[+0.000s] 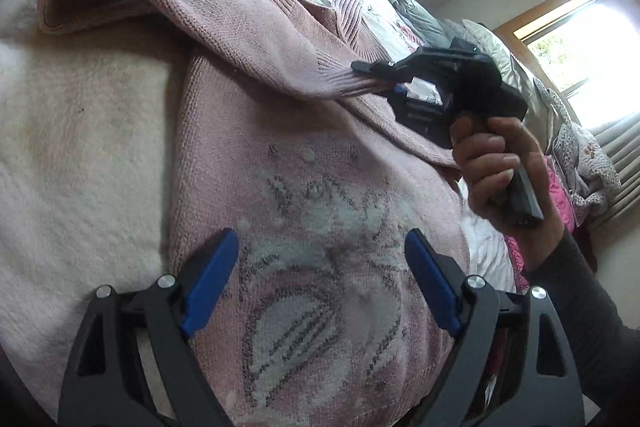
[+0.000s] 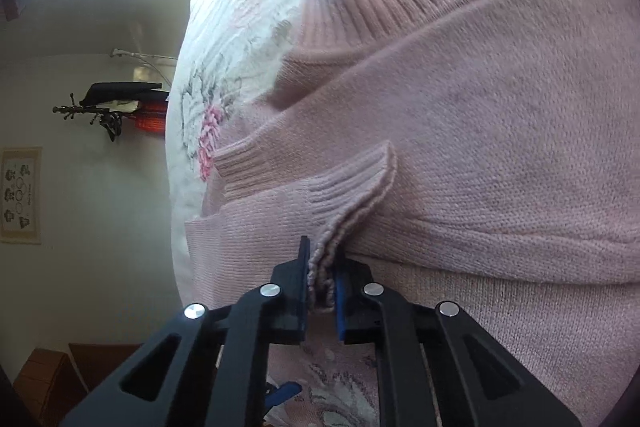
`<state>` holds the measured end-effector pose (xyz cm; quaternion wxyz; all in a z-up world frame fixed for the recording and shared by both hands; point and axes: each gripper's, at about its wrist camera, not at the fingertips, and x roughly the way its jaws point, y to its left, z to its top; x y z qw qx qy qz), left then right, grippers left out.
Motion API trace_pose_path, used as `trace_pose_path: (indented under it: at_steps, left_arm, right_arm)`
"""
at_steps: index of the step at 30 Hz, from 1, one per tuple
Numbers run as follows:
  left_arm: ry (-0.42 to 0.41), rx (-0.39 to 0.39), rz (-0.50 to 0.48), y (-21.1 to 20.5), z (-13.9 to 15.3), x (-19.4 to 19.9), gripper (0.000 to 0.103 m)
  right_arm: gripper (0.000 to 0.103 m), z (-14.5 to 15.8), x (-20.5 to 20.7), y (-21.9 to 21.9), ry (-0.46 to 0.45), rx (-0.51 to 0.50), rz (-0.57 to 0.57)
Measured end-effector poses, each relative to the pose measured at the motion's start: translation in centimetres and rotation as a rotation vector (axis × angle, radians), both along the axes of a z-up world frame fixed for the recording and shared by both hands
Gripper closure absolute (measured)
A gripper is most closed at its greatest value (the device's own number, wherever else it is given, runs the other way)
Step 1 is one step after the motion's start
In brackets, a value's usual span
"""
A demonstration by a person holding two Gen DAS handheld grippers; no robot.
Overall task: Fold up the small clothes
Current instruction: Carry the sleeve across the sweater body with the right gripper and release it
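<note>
A small pink knitted sweater with a grey-and-white pattern on its front lies spread on the bed. One sleeve is lifted and drawn across the body. My right gripper is shut on that sleeve's ribbed cuff, and a hand holds the gripper's handle. In the right wrist view the cuff is bunched between the blue pads of the right gripper. My left gripper hovers open over the patterned front, with nothing between its fingers.
A cream fleece blanket covers the bed to the left of the sweater. A white floral quilt lies beyond it. Piled clothes and bedding sit at the right near a bright window.
</note>
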<state>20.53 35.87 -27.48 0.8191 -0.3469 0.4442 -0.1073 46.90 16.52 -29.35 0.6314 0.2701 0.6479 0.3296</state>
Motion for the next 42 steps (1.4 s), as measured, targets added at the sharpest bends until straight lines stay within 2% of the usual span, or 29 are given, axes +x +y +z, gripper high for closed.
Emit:
trace_pose_path:
  at_steps: [6,10,13,16,23,30,33,38,41,42]
  left_arm:
    - [0.02,-0.005,-0.003,0.0,-0.1,0.4,0.018]
    - [0.029,0.021,-0.014,-0.3,-0.1,0.4,0.017]
    - [0.035,0.032,-0.018,-0.4,-0.1,0.4,0.017]
    - [0.043,0.046,-0.028,-0.7,-0.2,0.6,0.017]
    - [0.057,0.066,-0.035,-1.1,-0.2,0.8,0.015]
    - [0.074,0.085,-0.048,-1.8,-0.1,1.1,0.014]
    - [0.093,0.047,-0.058,-1.8,0.2,1.4,0.014]
    - [0.065,-0.029,-0.055,-1.4,1.4,2.5,0.014]
    - [0.045,-0.027,-0.045,-1.1,2.3,3.6,0.014]
    - [0.039,-0.023,-0.043,-0.9,2.7,4.1,0.014]
  right_arm:
    - [0.094,8.4,1.2,-1.4,-0.179,-0.008,-0.027]
    - [0.094,12.8,2.1,-4.4,-0.285,-0.049,-0.072]
    - [0.094,14.6,2.5,-7.4,-0.33,-0.088,-0.109]
    - [0.094,15.0,2.9,-10.2,-0.337,-0.111,-0.15]
    - [0.094,12.8,3.4,-17.3,-0.309,-0.148,-0.251]
    - [0.094,8.5,3.2,-22.9,-0.239,-0.181,-0.311]
    - [0.094,6.8,3.0,-24.2,-0.211,-0.183,-0.316]
    - [0.094,4.7,2.9,-25.2,-0.182,-0.183,-0.308]
    - [0.093,3.3,3.0,-25.7,-0.148,-0.168,-0.307]
    - [0.087,2.8,3.0,-25.8,-0.13,-0.157,-0.305]
